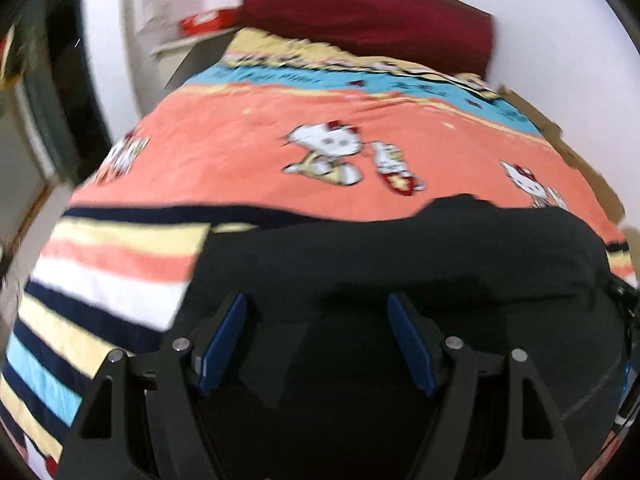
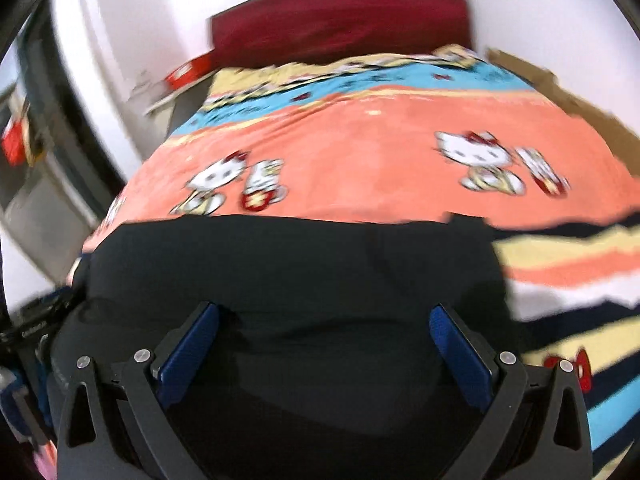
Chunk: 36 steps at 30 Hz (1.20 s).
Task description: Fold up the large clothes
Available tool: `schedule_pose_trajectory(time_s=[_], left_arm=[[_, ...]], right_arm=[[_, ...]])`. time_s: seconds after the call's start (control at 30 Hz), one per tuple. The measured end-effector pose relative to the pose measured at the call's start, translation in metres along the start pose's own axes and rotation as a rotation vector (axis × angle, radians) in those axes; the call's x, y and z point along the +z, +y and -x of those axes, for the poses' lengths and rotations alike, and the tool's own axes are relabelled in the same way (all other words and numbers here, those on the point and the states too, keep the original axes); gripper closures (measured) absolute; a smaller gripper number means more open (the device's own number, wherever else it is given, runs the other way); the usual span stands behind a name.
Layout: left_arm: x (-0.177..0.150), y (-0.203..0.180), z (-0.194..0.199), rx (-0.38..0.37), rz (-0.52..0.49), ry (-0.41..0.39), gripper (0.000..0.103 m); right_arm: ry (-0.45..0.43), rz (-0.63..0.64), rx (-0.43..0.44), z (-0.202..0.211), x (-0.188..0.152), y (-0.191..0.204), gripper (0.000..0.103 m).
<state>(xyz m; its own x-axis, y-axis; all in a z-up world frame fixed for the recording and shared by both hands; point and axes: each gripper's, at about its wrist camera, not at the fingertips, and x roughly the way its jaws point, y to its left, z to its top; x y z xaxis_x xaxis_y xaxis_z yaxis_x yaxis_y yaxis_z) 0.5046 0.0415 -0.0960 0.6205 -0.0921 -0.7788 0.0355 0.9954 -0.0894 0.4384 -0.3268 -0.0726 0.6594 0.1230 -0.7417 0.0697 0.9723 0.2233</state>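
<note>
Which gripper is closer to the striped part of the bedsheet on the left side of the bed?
Left. The left gripper has those stripes just beside it; the right gripper hangs over the black garment, further away.

An orange bedspread [image 1: 248, 148] printed with white cartoon cats [image 1: 324, 142] covers the bed, banded in blue, yellow, white and navy stripes [image 1: 100, 280]. A dark red headboard [image 1: 368, 12] stands against the white wall [image 2: 120, 20]. A red-and-white box [image 1: 204, 22] lies on a ledge beside it.

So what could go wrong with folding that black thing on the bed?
The black cloth garment lies dark and bunched, so its edges are hard to spot; the open left gripper and right gripper might pinch the wrong layer, or catch the orange cartoon-cat bedsheet underneath and drag it along.
</note>
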Motion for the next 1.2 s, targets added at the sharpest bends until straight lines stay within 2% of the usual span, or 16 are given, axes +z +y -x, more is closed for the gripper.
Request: schedule_pose_trajectory(time_s=[0.1,0.17,0.23,0.3,0.4,0.53,0.67,0.97,1.2], left_arm=[[-0.008,0.020,0.005,0.030,0.035,0.018,0.031],[-0.016,0.020,0.024,0.086,-0.006,-0.036,0.031],[-0.025,0.019,0.044,0.099,-0.019,-0.097,0.031],[-0.040,0.016,0.064,0.071,0.006,-0.133,0.031],[-0.065,0.008,0.082,0.050,0.022,-0.178,0.031],[-0.092,-0.003,0.081,0.080,0.000,-0.175,0.031],[-0.112,-0.005,0.075,0.105,-0.018,-0.203,0.029],[-0.123,-0.009,0.069,0.130,-0.038,-0.237,0.025],[-0.125,-0.012,0.069,0.154,-0.046,-0.226,0.025]], right_arm=[[0.019,-0.109,-0.017,0.002,-0.007,-0.037,0.000],[0.010,-0.101,-0.071,0.011,-0.011,-0.041,0.000],[-0.058,-0.055,-0.116,0.037,-0.018,-0.033,0.000],[-0.113,-0.031,-0.091,0.058,-0.028,-0.020,0.000],[-0.148,0.021,-0.016,0.078,-0.049,0.006,0.000],[-0.147,0.084,0.014,0.082,-0.085,0.032,0.000],[-0.133,0.065,0.020,0.069,-0.110,0.022,0.001],[-0.155,0.051,-0.054,0.072,-0.120,-0.014,0.001],[-0.128,-0.041,-0.113,0.074,-0.128,-0.045,0.001]])
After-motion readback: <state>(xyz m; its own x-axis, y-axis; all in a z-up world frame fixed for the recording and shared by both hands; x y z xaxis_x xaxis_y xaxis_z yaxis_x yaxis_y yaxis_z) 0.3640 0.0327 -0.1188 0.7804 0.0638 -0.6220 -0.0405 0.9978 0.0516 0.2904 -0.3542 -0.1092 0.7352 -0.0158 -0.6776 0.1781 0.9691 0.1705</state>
